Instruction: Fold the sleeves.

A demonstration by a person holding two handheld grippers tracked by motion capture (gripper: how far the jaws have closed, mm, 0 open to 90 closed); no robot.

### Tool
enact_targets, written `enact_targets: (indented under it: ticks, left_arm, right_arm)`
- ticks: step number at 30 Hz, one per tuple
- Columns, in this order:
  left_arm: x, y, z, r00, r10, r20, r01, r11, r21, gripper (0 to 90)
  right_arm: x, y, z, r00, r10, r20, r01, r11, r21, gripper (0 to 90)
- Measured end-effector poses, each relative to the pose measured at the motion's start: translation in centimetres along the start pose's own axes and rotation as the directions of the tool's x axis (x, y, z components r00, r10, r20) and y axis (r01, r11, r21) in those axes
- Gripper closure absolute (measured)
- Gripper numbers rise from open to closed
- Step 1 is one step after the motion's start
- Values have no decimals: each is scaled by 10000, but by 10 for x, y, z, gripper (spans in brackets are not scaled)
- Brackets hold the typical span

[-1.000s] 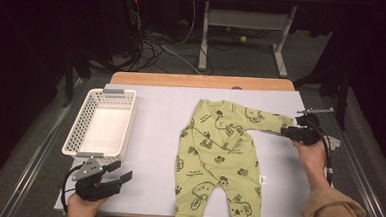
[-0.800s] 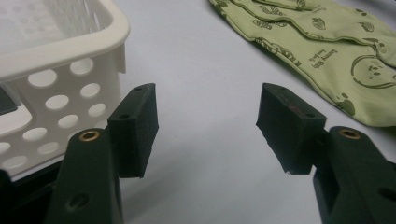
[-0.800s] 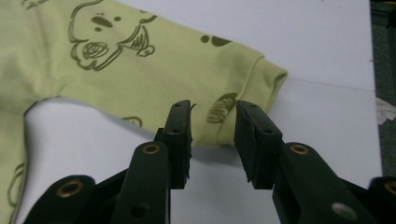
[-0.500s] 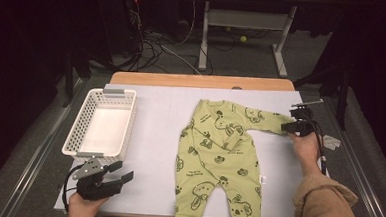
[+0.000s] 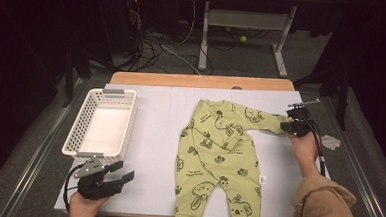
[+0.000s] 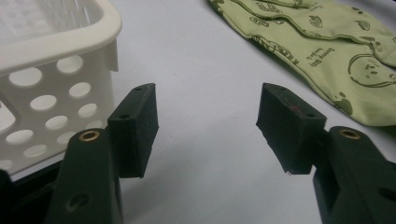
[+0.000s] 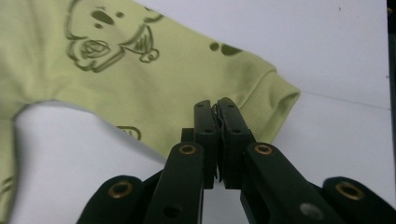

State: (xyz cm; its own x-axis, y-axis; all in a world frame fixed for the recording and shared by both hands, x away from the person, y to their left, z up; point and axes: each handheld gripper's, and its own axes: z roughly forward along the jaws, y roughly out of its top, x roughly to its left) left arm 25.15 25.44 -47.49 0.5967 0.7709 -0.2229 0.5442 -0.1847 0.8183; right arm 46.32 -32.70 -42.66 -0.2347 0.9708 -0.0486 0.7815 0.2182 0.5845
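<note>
Resting at the near left corner of the worktop (image 5: 154, 136), the left gripper (image 5: 120, 176) has its jaws spread wide with nothing between them. The left gripper view looks between the pads (image 6: 137, 126) at bare white surface, with the perforated wall of the white basket (image 6: 51, 84) close on one side. From above, that basket sits along the left edge, just beyond this gripper. The green baby romper (image 5: 221, 160) lies flat from the near edge up the middle, one sleeve reaching toward the right edge. There the right gripper (image 5: 286, 126) has just been closing; the right gripper view shows it (image 7: 216, 112) pinched tight on the sleeve's edge beside the ribbed cuff (image 7: 275, 95), a fold of fabric caught between the jaws.
</note>
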Motion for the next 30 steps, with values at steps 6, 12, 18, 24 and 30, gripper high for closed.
enact_targets:
  ticks: [6,12,18,24,30]
  left_arm:
    - [1,-1,-1,10000,-65,-17,65,10000,-52,357]
    - [1,0,0,10000,-60,31,60,10000,-33,357]
    - [1,0,0,10000,-75,33,75,10000,-16,357]
    - [2,0,0,9999,-116,87,116,9999,20,357]
    - [2,-1,-2,9997,-235,102,235,9997,-54,357]
  right_arm:
    - [5,-1,-12,9992,-138,-375,122,9990,-428,891]
    - [16,4,-22,9965,-595,-595,538,9942,-936,891]
    - [22,7,-27,9940,-751,-794,658,9913,-1143,890]
    - [34,18,-38,9893,-1114,-946,972,9848,-1440,891]
    - [48,22,-44,9834,-1477,-1051,1291,9777,-1659,891]
